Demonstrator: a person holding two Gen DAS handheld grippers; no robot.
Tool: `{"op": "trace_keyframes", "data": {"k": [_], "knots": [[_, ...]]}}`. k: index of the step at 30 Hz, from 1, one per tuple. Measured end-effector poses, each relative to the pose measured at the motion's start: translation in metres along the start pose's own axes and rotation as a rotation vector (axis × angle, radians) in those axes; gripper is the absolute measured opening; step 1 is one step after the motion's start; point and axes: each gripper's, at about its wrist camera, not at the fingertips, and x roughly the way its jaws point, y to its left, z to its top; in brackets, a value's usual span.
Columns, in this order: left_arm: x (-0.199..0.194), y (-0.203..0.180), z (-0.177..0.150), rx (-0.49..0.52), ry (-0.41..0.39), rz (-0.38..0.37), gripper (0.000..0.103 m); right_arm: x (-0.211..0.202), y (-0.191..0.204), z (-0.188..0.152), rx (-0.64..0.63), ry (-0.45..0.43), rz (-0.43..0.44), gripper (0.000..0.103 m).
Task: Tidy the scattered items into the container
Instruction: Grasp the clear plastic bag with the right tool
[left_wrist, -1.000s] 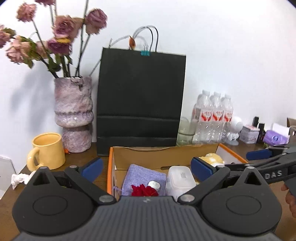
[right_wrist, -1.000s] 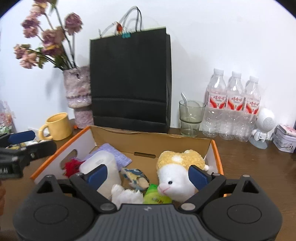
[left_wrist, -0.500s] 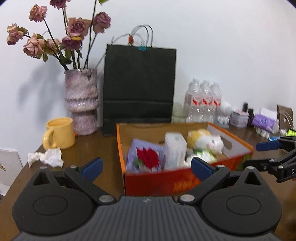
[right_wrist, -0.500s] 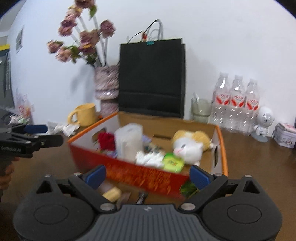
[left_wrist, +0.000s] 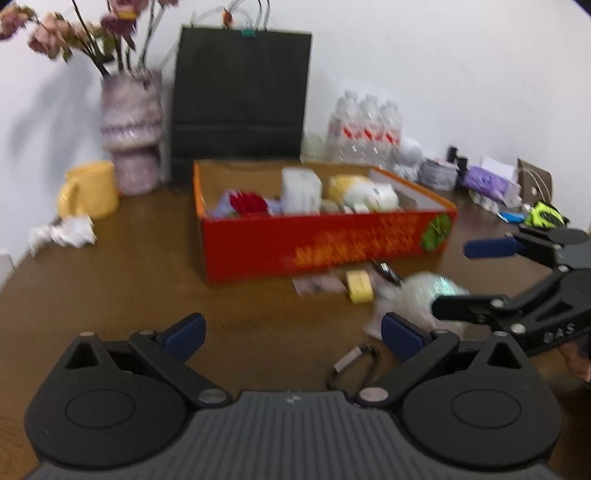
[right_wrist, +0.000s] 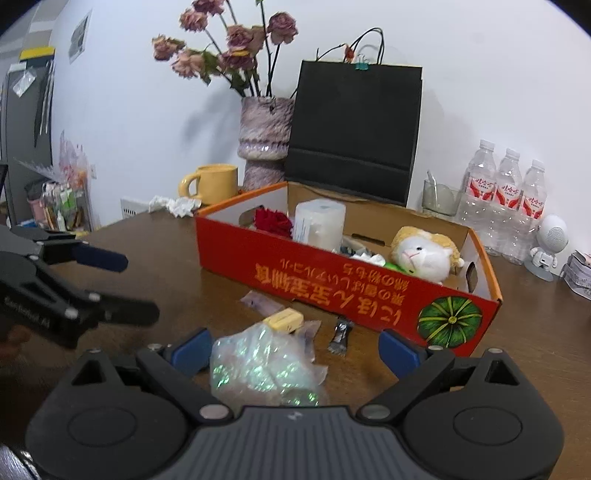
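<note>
**Grippers spread above the last loose items**

Fingers of the right gripper (right_wrist: 295, 350) stand wide apart with nothing held, and a crinkled iridescent plastic bag (right_wrist: 264, 365) lies on the table (right_wrist: 162, 254) between them, nearer the left-hand finger. The bag looks light, soft and slippery; a pinch across its bunched middle would likely hold better than one on a loose edge, which could slide free. The left gripper (left_wrist: 291, 330) is also spread and empty, over bare table, with a black carabiner (left_wrist: 352, 363) just beside its right-hand finger. Past the bag lie a small yellow block (right_wrist: 284, 318), a pale sachet (right_wrist: 258, 301) and a dark foil packet (right_wrist: 340, 334), all close to the orange box (right_wrist: 347, 291). The box, the container here, sits just beyond them and already holds a plush toy (right_wrist: 424, 254), a white roll (right_wrist: 320, 223) and something red (right_wrist: 273, 220).
</note>
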Motion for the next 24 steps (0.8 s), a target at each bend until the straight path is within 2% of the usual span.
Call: {"op": "trace_keyframes", "data": {"k": [7, 10, 12, 14, 20, 22, 24], "knots": [[0.011, -0.021, -0.007, 0.076, 0.045, -0.024, 0.101, 0.005, 0.003, -0.009, 0.043, 0.033, 0.01, 0.089], [0.016, -0.025, -0.009, 0.082, 0.068, -0.03, 0.091, 0.007, 0.005, -0.01, 0.04, 0.038, 0.015, 0.08], [0.019, -0.027, -0.01, 0.087, 0.079, -0.026, 0.085, 0.006, 0.005, -0.01, 0.044, 0.041, 0.025, 0.069], [0.021, -0.029, -0.011, 0.09, 0.085, -0.023, 0.082, 0.005, 0.006, -0.01, 0.051, 0.043, 0.038, 0.062], [0.027, -0.036, -0.013, 0.108, 0.101, -0.01, 0.052, 0.0, 0.008, -0.013, 0.057, 0.044, 0.037, 0.049], [0.027, -0.038, -0.014, 0.108, 0.096, -0.011, 0.034, -0.002, 0.008, -0.015, 0.065, 0.044, 0.03, 0.047], [0.026, -0.041, -0.014, 0.108, 0.093, -0.005, 0.029, -0.003, 0.008, -0.016, 0.075, 0.045, 0.018, 0.045]]}}
